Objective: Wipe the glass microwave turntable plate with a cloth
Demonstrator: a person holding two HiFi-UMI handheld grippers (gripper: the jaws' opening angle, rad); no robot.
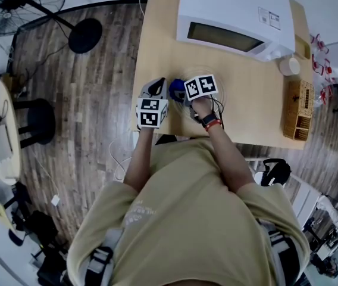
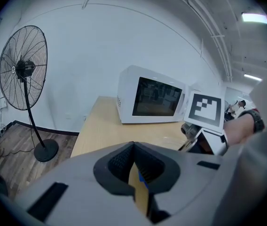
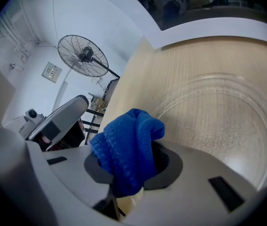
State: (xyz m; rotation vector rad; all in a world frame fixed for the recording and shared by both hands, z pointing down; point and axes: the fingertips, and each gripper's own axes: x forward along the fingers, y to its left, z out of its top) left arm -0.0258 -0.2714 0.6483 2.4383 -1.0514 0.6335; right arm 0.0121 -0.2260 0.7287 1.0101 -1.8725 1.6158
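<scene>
Right gripper view: right tongs (image 3: 132, 171) clamp blue knitted cloth (image 3: 129, 145) (left tongs (image 2: 136, 173) closed, empty); wiping looks pending, so press it onto the round glass plate (image 3: 223, 126), centre right.

site: lab-like workroom | desk (image 1: 258, 103) carries white microwave (image 1: 234, 16) | left of desk: pedestal fan (image 1: 23, 2), loose cables (image 1: 120, 158) on plank floor (image 1: 94, 100) | overhead: exposed conduit (image 2: 208, 27)

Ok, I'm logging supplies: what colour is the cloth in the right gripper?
The cloth is blue, seen best in the right gripper view.
</scene>
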